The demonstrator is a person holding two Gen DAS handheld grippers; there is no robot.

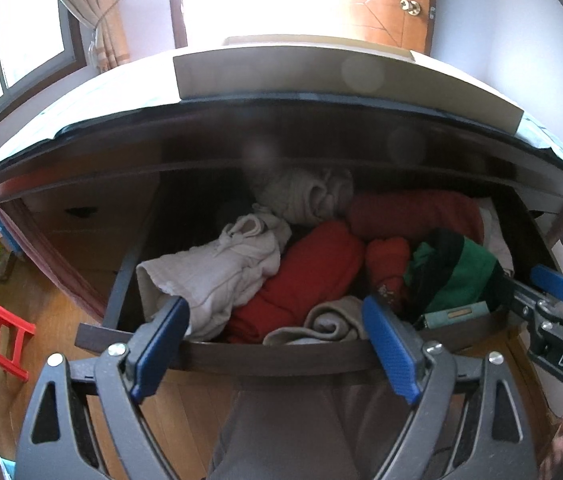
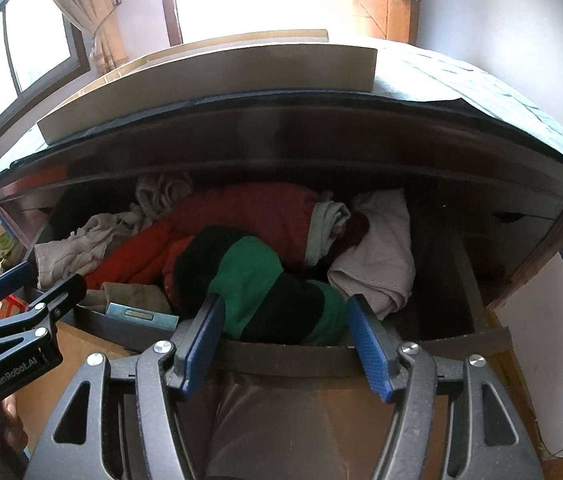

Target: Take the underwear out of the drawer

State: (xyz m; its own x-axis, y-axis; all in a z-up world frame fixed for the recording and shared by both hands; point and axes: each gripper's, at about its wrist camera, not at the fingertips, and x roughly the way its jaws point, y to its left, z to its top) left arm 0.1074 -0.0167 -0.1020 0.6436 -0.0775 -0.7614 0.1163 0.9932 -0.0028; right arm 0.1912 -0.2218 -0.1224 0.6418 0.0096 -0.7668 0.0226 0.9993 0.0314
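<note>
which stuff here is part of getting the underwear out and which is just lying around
Job:
open dark wooden drawer
green and black striped garment
left gripper
right gripper

Lying about:
red plastic stool
flat cardboard box
small teal box

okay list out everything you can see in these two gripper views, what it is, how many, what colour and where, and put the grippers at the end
drawer: one, dark brown, pulled open, full of clothes
green and black striped garment: one, at the front, right of centre
red garments: at least two, red and orange-red, middle and back
white garment: one, crumpled, front left
beige rolled cloth: one, against the front wall
pale pink cloth: one, right side
grey-white rolled cloth: one, at the back
teal box: one, front edge
flat cardboard box: one, tan, on top of the furniture
red stool: one, on the wooden floor, left
door: one, orange wood, behind
left gripper: jaws open, in front of the drawer
right gripper: jaws open, by the striped garment
</note>
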